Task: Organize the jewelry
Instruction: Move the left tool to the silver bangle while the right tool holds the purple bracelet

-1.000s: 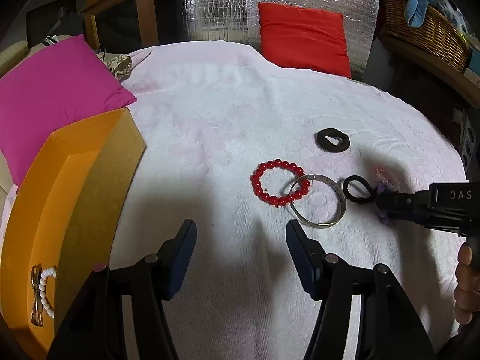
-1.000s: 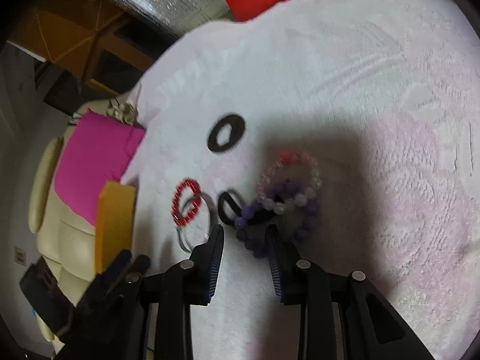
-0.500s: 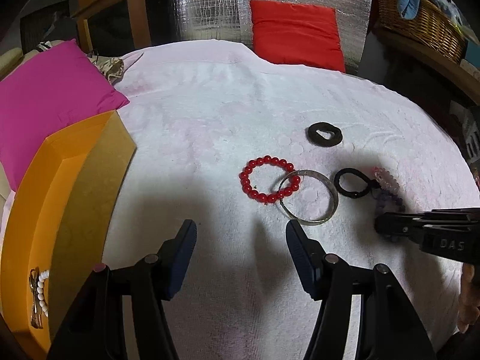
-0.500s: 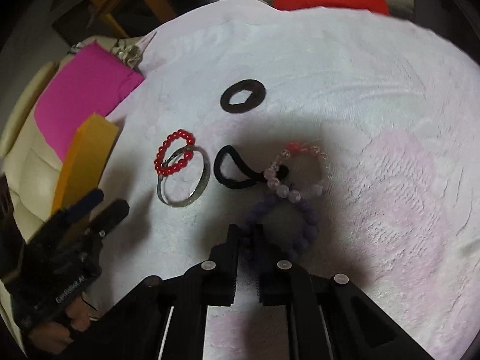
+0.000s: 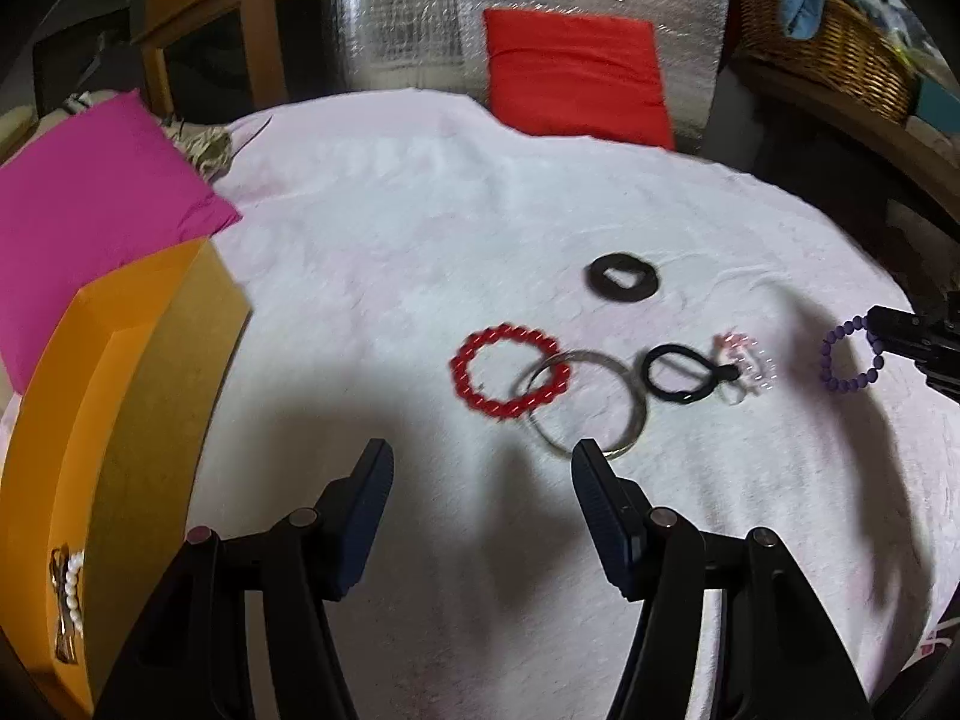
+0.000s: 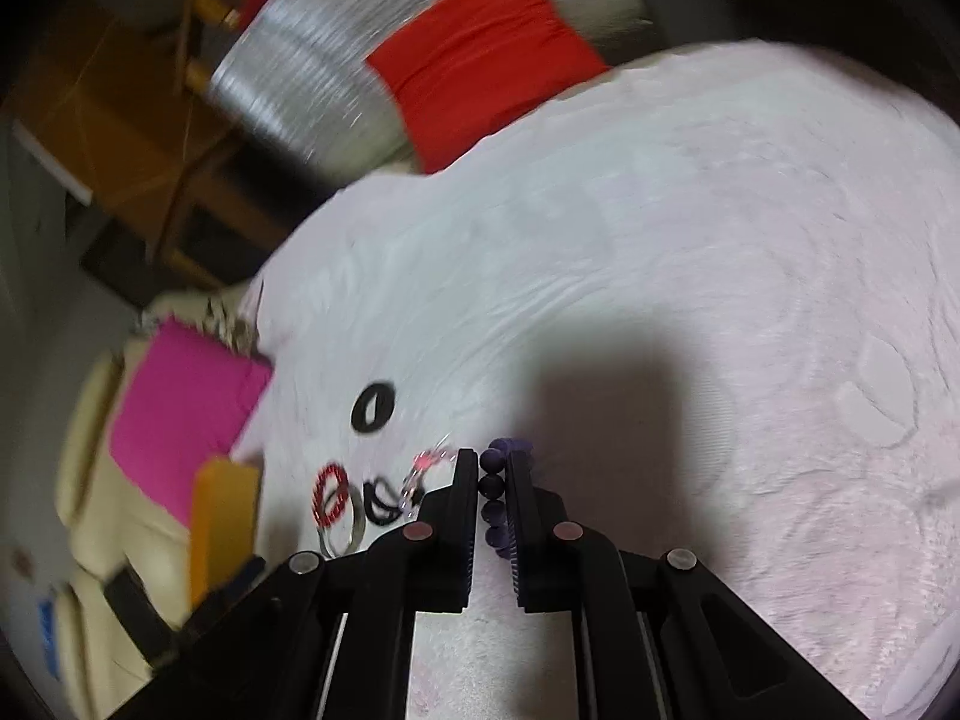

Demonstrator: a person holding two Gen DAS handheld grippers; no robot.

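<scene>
My right gripper (image 6: 491, 468) is shut on a purple bead bracelet (image 6: 493, 483); in the left wrist view that purple bead bracelet (image 5: 849, 356) hangs from the right gripper (image 5: 879, 330) above the cloth at the far right. On the white cloth lie a red bead bracelet (image 5: 509, 379), a silver bangle (image 5: 585, 405) overlapping it, a black hair tie (image 5: 681, 373), a pale pink bead bracelet (image 5: 744, 363) and a black ring-shaped scrunchie (image 5: 623, 277). My left gripper (image 5: 480, 483) hovers open just short of the bangle. An orange box (image 5: 90, 420) at the left holds a white bead string (image 5: 72, 579).
A magenta cushion (image 5: 90, 204) lies behind the orange box. A red cushion (image 5: 576, 75) leans on silver foil padding (image 5: 408, 18) at the back. A wicker basket (image 5: 828, 48) stands on a shelf at the back right. The cloth drops off at the right.
The right gripper shut on the purple bead bracelet, then lifted it off the cloth and carried it to the right, away from the pale pink bracelet. The left gripper stayed open and almost still.
</scene>
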